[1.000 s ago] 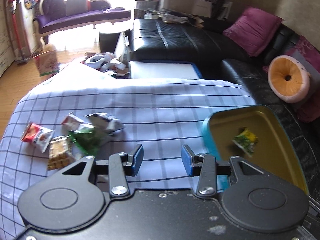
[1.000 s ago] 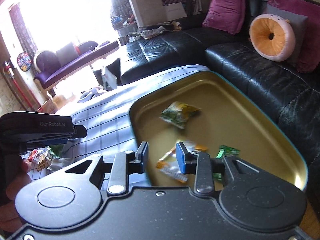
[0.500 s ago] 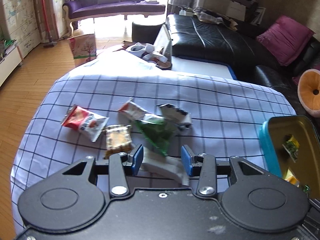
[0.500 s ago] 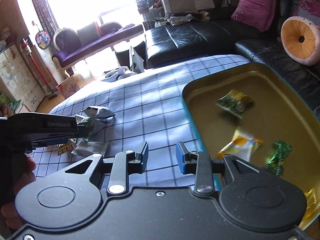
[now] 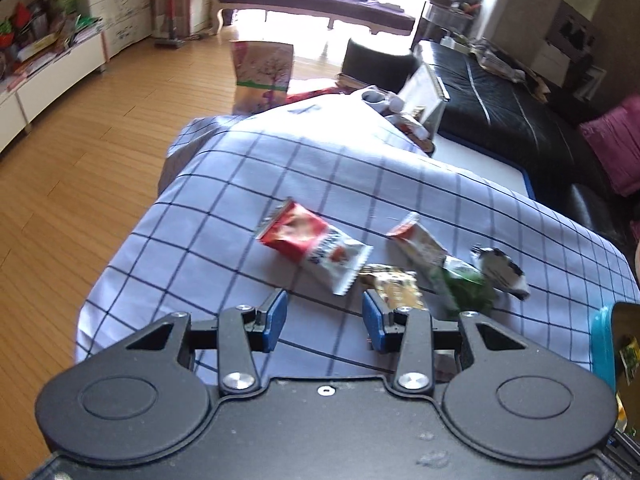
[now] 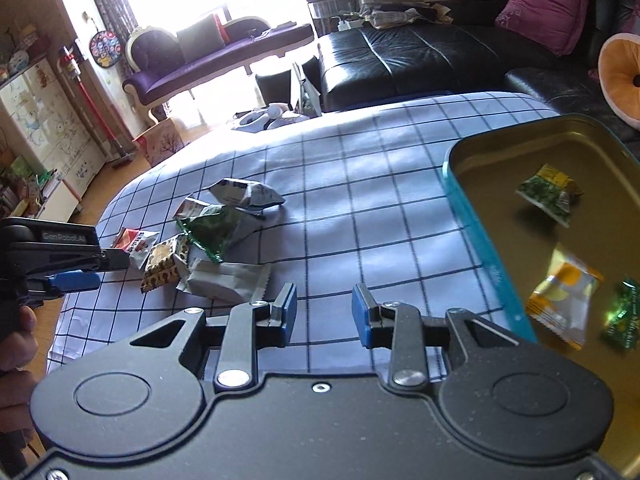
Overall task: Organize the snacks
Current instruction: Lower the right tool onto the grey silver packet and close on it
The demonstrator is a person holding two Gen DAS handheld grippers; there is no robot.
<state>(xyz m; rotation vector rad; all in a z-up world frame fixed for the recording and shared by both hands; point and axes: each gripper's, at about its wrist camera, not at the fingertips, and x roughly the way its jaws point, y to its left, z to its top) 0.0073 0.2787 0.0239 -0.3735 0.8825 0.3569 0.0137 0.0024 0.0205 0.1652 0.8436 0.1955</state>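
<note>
Left wrist: left gripper (image 5: 323, 322) jaws apart, nothing between them, over the checked cloth (image 5: 208, 248) near the red-white packet (image 5: 316, 246); the cracker pack (image 5: 396, 290) is partly hidden behind a finger and the tin (image 5: 604, 344) is cut off at the right edge. Right wrist: right gripper (image 6: 324, 314) also released and empty, snack pile (image 6: 200, 240) overlapping on the cloth left of the tin, which holds three packets, one a blurred green one (image 6: 622, 322).

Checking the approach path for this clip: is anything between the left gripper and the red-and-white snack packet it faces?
Nothing visible. The left gripper stands open and empty, and only bare checked tablecloth lies between its fingertips and the red-and-white snack packet. The biscuit packet sits just right of that line, near the right finger.
</note>
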